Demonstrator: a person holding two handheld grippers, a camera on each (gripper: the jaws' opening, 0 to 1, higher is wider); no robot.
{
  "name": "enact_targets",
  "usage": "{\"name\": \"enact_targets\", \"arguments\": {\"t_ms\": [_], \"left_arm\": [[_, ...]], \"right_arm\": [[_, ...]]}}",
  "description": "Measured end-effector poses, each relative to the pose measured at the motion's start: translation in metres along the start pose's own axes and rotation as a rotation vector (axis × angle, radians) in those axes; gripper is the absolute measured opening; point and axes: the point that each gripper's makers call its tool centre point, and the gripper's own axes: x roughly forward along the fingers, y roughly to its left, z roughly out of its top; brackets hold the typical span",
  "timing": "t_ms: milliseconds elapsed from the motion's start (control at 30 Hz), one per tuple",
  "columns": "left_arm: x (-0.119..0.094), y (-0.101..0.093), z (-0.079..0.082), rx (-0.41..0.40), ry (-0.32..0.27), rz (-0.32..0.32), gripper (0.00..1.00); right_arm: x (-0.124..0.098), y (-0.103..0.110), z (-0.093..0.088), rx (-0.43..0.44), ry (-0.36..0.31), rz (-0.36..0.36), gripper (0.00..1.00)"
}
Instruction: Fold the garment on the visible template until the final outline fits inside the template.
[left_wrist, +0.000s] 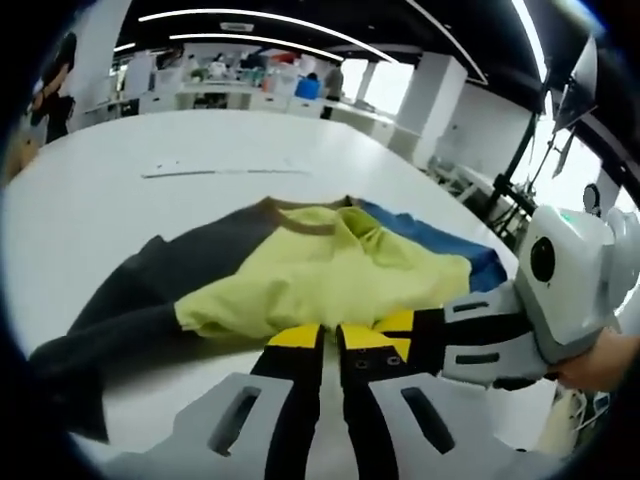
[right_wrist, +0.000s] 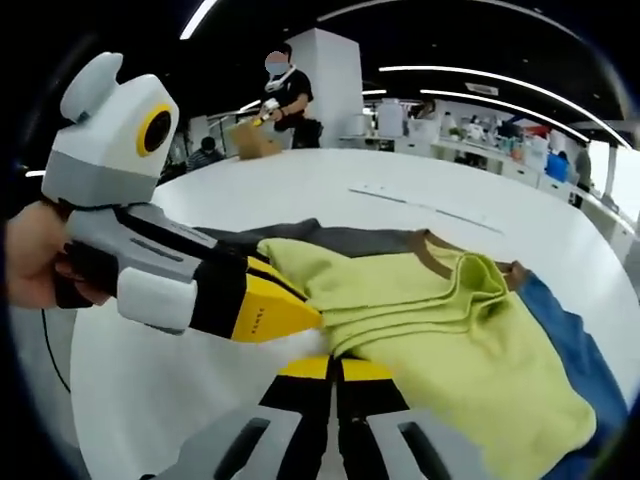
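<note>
White table (left_wrist: 90, 200): garment (left_wrist: 330, 265) yellow, bunched

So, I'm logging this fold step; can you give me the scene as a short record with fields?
garment: yellow-green, grey and blue shirt, partly folded, lying on the table
surface: white round table
left hand-held gripper: jaws together at the shirt's near hem
right hand-held gripper: jaws together at the yellow-green edge
template: thin outline marks beyond the shirt
fold state: layers bunched near the collar, not finished
</note>
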Motion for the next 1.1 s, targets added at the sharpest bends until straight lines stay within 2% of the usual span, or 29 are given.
{"name": "enact_targets", "arguments": {"t_ms": [233,500,667,733,1100], "left_arm": [[-0.011,-0.002,0.008,-0.018,-0.025,-0.013,0.01],[-0.023,-0.008,0.021,-0.025,-0.066,-0.046,0.01],[-0.034,-0.015,0.029,-0.029,-0.086,-0.072,0.01],[-0.040,-0.018,0.031,-0.036,-0.092,-0.082,0.01],[-0.069,-0.024,0.044,-0.037,-0.134,-0.099,0.01]], "right_arm": [[-0.015,0.001,0.007,-0.036,-0.003,0.008,0.00],[-0.035,-0.002,0.016,-0.018,-0.030,0.011,0.00],[-0.054,0.000,0.028,0.011,-0.057,0.028,0.00],[-0.061,0.000,0.029,0.039,-0.059,0.043,0.00],[-0.106,-0.007,0.035,0.060,-0.073,0.034,0.00]]}}
